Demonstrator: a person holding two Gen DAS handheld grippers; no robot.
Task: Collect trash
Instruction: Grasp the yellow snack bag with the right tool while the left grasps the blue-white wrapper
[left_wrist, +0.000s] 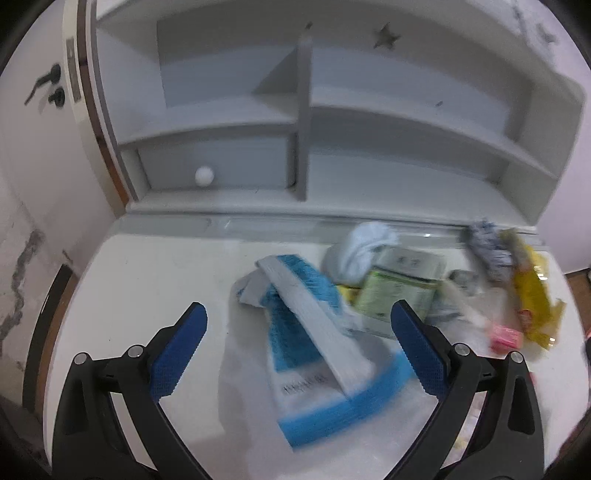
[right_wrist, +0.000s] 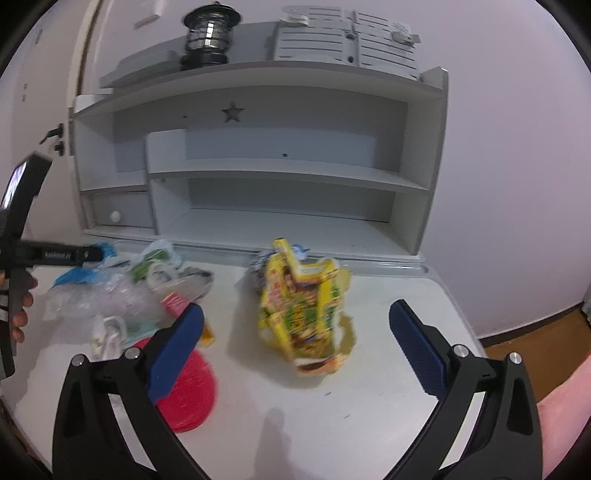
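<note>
Trash lies on a white desk (left_wrist: 155, 266). In the left wrist view a blue and white plastic wrapper (left_wrist: 310, 343) lies between the jaws of my open, empty left gripper (left_wrist: 299, 350). Behind it lie a green and white packet (left_wrist: 399, 288), a crumpled white tissue (left_wrist: 365, 247), a yellow snack wrapper (left_wrist: 532, 288) and a small pink item (left_wrist: 506, 338). In the right wrist view my right gripper (right_wrist: 295, 343) is open and empty, its jaws on either side of the crumpled yellow snack wrapper (right_wrist: 303, 310). Clear plastic wrap (right_wrist: 107, 299) and a red round lid (right_wrist: 188, 391) lie to its left.
A white shelf unit (right_wrist: 258, 170) with a drawer knob (left_wrist: 204, 175) stands at the back of the desk. A black lantern (right_wrist: 210, 33) sits on top of it. The left hand-held gripper's body (right_wrist: 55, 254) shows at the left edge. The desk's right edge (right_wrist: 461, 314) drops to a wood floor.
</note>
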